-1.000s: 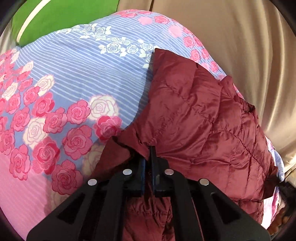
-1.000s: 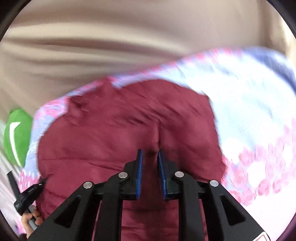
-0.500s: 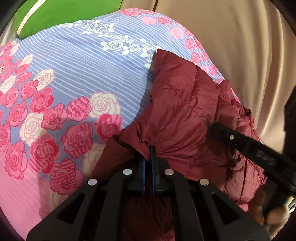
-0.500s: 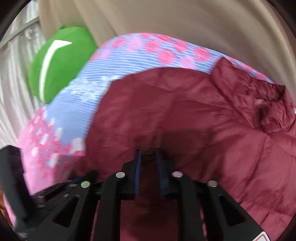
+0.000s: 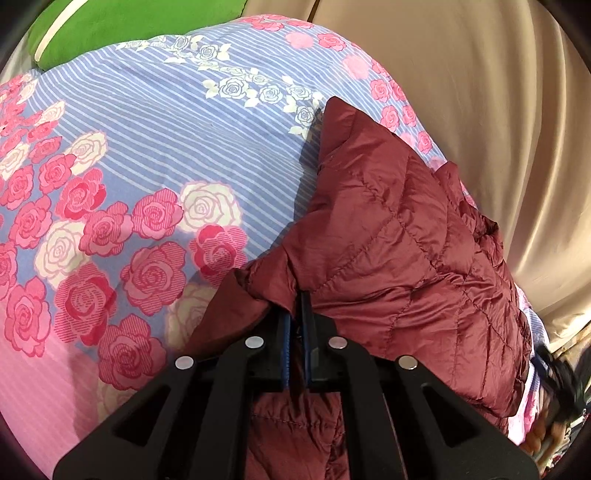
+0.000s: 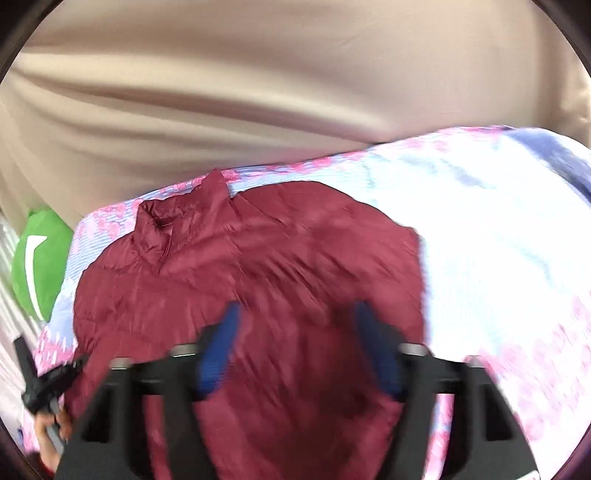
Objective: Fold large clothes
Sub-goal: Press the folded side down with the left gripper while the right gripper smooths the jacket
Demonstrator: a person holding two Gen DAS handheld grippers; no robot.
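Two grippers work a quilted maroon puffer jacket (image 5: 399, 258) on the rose-print bedspread (image 5: 147, 155): left gripper (image 5: 294, 314) pinches its edge, right gripper (image 6: 295, 332) hovers spread wide above it.

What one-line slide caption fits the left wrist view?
Left tool shut on a fold of the maroon quilted jacket, which lies on the rose-print bedsheet.

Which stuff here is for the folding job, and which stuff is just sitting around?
For the job:
- maroon puffer jacket
- left gripper, shut on the jacket's edge
- right gripper, open above the jacket

Just lying about:
- flowery bedspread under the jacket
- green cushion
- beige curtain behind the bed
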